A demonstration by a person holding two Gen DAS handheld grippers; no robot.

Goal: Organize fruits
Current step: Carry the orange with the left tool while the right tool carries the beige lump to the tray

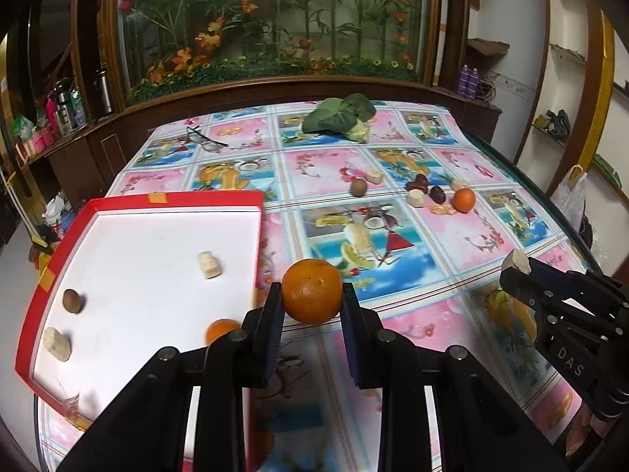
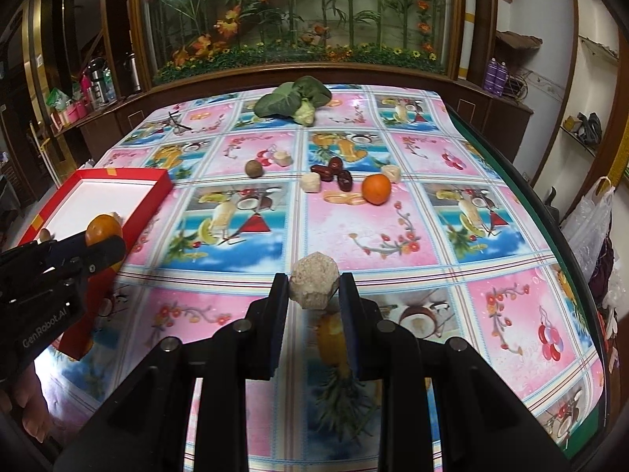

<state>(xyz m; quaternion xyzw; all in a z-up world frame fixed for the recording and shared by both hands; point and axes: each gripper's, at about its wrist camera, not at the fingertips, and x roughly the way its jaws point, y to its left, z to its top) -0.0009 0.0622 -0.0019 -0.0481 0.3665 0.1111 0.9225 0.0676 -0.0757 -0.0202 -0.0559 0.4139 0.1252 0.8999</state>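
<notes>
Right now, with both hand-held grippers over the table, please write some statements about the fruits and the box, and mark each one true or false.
1. The left hand-held gripper holds an orange. True.
2. The right hand-held gripper is empty. False: it grips a pale beige chunk.
3. The red box already holds several pieces, among them a small brown fruit. True.
4. No orange remains on the tablecloth. False: one orange on the cloth lies beside the dark red dates.
5. A leafy green vegetable lies at the far end of the table. True.
</notes>
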